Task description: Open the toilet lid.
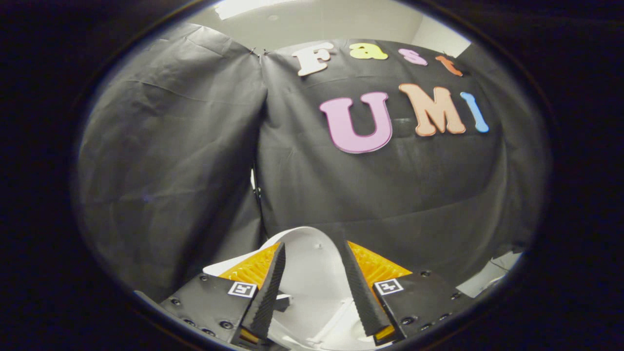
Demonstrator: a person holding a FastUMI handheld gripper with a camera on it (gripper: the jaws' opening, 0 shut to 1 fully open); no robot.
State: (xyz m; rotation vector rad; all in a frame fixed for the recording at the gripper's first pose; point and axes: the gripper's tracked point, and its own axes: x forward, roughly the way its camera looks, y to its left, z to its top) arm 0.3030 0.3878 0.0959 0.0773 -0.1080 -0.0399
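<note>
**Lid Slip Risk**

Gripper [312, 273] spread, grasping nothing. Toilet lid [312, 258] between fingers, extending toward 12 o'clock, apparently raised against wall cloth [170, 161]. Likely hazard: lid falling back if pushed short of balance point, fingers merely straddling it.

so the claw [312, 253] has its fingers spread wide with the white toilet lid [312, 263] sitting in the gap, touching neither as far as I can see. past the lid it's just the black cloth wall [170, 170] blocking the way
</note>
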